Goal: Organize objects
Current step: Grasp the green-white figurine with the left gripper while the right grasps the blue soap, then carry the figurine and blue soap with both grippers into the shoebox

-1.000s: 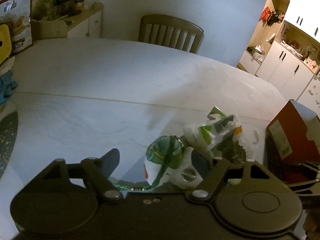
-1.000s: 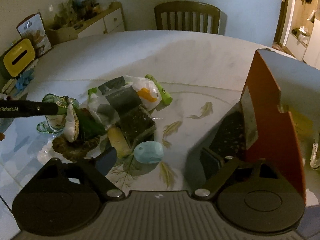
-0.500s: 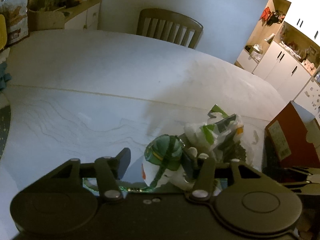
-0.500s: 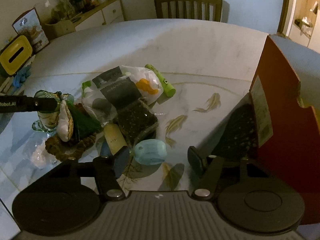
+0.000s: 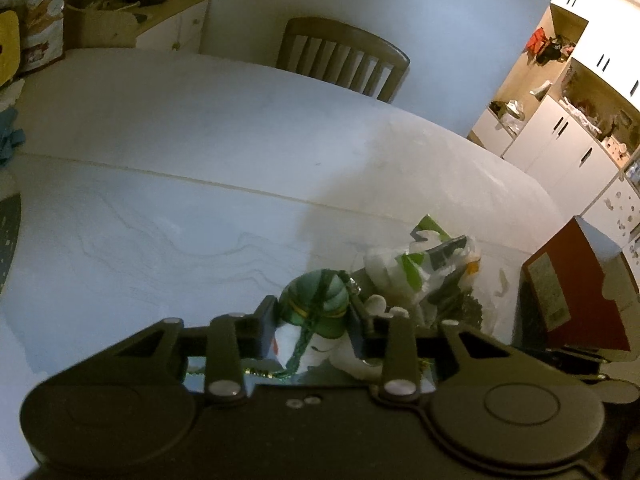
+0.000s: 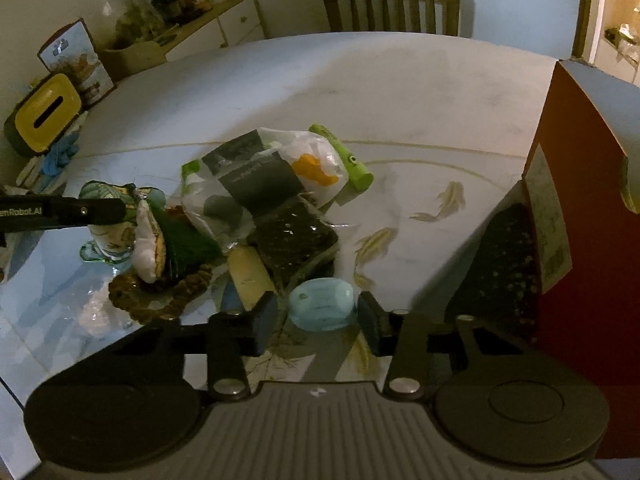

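Note:
A small green-and-white leaf-patterned cup with a green cord sits between the fingers of my left gripper. The jaws are closing and both pads meet its sides. In the right wrist view that cup stands at the left of the pile, with a left finger across it. A pale blue soap bar lies on the table between the fingers of my right gripper. Its jaws are closing too: the right pad is at the soap, and the left pad stands a little off it.
A heap lies on the white table: a plastic bag, a green tube, a dark packet, a cream stick, a rope mat. A red box stands right. A chair is behind.
Both grippers' jaws have narrowed from wide open. The left pads have come in against the cup. The right fingers now flank the blue soap, which sits closer to them.

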The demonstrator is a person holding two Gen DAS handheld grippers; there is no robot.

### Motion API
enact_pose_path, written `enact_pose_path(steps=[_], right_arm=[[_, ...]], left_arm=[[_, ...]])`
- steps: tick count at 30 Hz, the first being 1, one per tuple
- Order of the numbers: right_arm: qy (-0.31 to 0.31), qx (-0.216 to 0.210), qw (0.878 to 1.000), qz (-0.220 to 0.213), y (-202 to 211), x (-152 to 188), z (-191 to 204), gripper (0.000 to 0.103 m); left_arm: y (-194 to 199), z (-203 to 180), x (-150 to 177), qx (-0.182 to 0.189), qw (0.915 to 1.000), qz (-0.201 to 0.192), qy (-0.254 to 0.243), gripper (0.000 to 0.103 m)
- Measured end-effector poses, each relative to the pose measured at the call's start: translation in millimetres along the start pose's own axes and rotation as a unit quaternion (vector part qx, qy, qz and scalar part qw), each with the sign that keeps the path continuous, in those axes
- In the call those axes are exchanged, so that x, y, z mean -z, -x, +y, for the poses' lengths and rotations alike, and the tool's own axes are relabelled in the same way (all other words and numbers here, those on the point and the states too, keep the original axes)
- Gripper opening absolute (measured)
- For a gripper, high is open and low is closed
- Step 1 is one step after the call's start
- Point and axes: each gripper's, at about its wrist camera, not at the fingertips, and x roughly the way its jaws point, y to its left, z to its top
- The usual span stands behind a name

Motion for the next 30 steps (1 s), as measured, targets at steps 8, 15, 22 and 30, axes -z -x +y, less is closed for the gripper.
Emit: enact_pose_path(steps=[8, 15, 22, 30], right_arm=[[0.002, 0.005, 1.0, -0.01, 4.9, 3.1, 1.1, 0.038], [-0.006, 0.001, 1.0, -0.028, 26.6, 5.2, -2.7, 0.038], [-0.021, -0.009, 0.999, -0.05, 64.4, 5.8, -9.3, 0.038], [-0.033, -0.02, 0.996, -0.084, 118.0, 4.9, -25.7, 0.038]], left_arm=[[16.4, -2.1, -1.4, 0.001, 0.9998, -0.011, 0.014, 0.033], [43.3, -15.5, -9.0, 0.016, 0.9991, -0.032, 0.021, 0.033], [66.7, -47.4, -18.9, 0.038, 0.9988, -0.031, 0.005, 0.033], [84.2, -97.4, -22.8, 0.08, 0.9964, -0.026, -0.01, 0.033]])
